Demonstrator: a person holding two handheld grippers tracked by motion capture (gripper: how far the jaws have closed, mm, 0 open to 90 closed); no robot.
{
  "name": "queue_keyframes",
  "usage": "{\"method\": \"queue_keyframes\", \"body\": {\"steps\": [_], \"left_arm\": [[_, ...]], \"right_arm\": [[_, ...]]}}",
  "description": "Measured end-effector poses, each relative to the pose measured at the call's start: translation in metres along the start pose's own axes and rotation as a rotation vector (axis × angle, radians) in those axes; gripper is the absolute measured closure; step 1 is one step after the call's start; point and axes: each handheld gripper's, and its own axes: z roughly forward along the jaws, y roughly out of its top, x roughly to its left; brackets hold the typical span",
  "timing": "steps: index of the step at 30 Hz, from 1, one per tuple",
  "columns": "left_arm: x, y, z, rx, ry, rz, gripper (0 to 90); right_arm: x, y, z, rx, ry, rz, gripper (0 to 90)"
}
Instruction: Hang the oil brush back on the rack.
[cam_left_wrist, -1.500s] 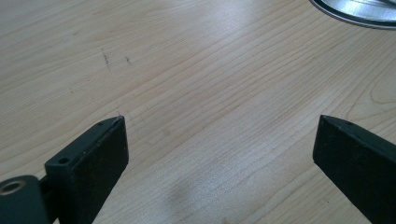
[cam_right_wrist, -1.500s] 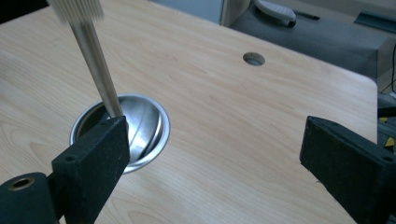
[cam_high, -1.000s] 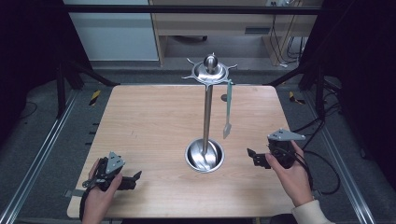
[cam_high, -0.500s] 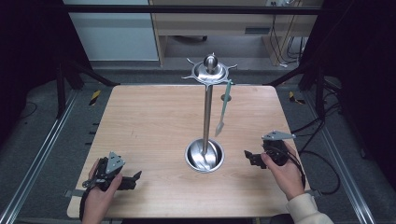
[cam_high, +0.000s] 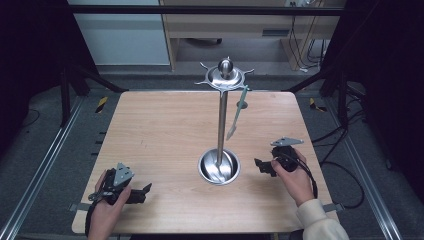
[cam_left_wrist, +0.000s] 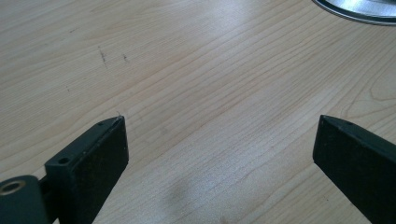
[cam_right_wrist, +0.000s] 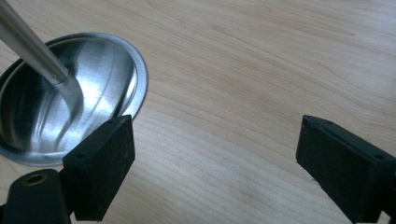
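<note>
A steel utensil stand (cam_high: 221, 120) rises from a round dish base (cam_high: 219, 167) in the middle of the wooden table (cam_high: 165, 130). From its top ring (cam_high: 225, 76) hangs a pale green utensil (cam_high: 237, 113), tilted. My right gripper (cam_high: 261, 166) is held just right of the base, open, nothing between its jaws; the dish (cam_right_wrist: 70, 112) lies at the left of the right gripper view. My left gripper (cam_high: 145, 190) rests near the table's front left, open over bare wood, with the dish rim (cam_left_wrist: 359, 9) far off at the top right.
Metal rails (cam_high: 45, 160) run along both sides of the table. A cabinet (cam_high: 125, 35) and a wooden shelf (cam_high: 235, 25) stand behind it. Cables (cam_high: 345, 175) lie on the floor at the right.
My right gripper has shifted slightly left and nearer the dish base. The hanging utensil has swung a little. The left gripper has stayed put.
</note>
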Motion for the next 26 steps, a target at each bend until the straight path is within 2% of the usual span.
{"method": "queue_keyframes", "body": {"steps": [13,18,21,23,26], "left_arm": [[0.0,0.0,0.001,0.005,-0.003,0.002,3.1],[0.0,0.0,0.001,0.006,-0.004,0.003,3.1],[-0.001,0.001,0.001,0.003,-0.006,0.003,3.1],[-0.001,0.001,0.001,0.0,-0.006,0.006,3.1],[-0.001,0.002,0.001,0.001,-0.01,0.009,3.1]], "right_arm": [[0.0,0.006,0.02,-0.017,-0.047,0.025,12.0],[-0.001,0.005,0.031,-0.036,-0.078,0.079,11.8],[-0.004,0.002,0.035,-0.061,-0.119,0.093,13.0],[-0.006,0.001,0.034,-0.073,-0.102,0.118,12.6],[-0.007,-0.002,0.031,-0.085,-0.121,0.099,12.0]]}}
